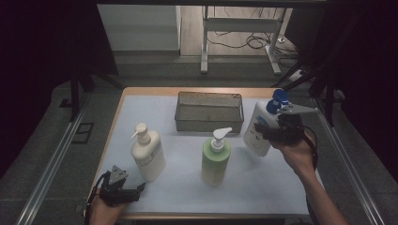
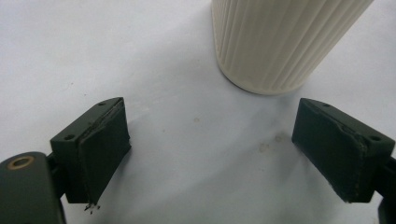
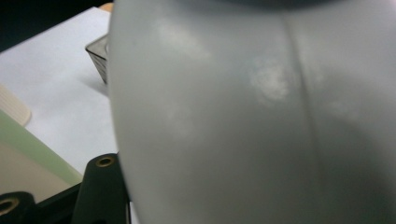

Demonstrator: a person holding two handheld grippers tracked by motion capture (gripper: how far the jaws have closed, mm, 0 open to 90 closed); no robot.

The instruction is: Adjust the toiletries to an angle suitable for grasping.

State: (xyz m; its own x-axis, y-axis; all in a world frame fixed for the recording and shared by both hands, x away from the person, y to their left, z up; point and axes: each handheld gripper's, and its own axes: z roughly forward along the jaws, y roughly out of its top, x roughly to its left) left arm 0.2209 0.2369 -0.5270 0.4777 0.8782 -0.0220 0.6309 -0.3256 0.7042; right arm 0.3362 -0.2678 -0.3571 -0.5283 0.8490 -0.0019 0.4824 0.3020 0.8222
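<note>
Right gripper (image 1: pixel 274 133) clamped on the white bottle with blue pump (image 1: pixel 259 127), tilted at the table's right side just right of the mesh basket (image 1: pixel 209 112), left gripper (image 1: pixel 123 190) jaws apart near-left beside the cream pump bottle (image 1: pixel 147 152), green pump bottle (image 1: pixel 216 159) standing mid-table.

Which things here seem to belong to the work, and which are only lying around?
Probably in use:
white bottle with blue pump, tilted, held by right gripper
mesh basket
cream pump bottle
green pump bottle
left gripper, open

Lying about:
cables on floor
white desk frame
</note>
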